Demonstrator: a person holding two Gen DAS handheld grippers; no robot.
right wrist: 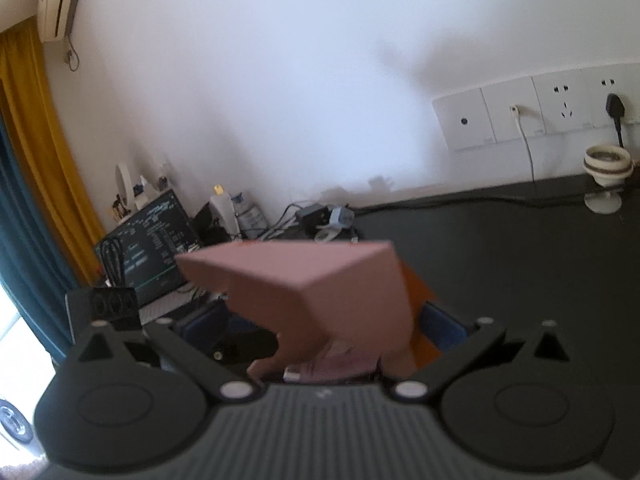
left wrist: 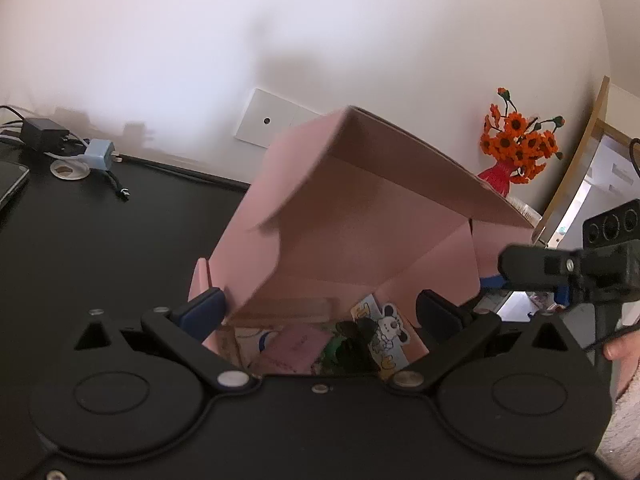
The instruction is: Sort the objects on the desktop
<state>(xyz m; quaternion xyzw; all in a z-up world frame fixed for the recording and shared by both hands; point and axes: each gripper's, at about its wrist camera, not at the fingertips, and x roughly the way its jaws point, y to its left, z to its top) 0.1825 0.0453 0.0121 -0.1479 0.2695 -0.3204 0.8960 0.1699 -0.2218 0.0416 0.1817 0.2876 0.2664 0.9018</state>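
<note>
Hanging over the black surface (left wrist: 100,232), the left tool (left wrist: 320,304) has its 2 fingers spread wide around the base of a pink box (left wrist: 340,216), the left pad touching the box's outer wall; no firm grip shows. The box's hinged lid stands tilted up just ahead of this tool, and inside, close below it, lie a cartoon sticker (left wrist: 386,330) and a pink card (left wrist: 298,346). The right tool (right wrist: 324,324) is spread wide too, its fingers on either side of the same box (right wrist: 320,280); whether they press it, I cannot tell. Well ahead and right of the left tool stands a red vase of orange flowers (left wrist: 516,144).
</note>
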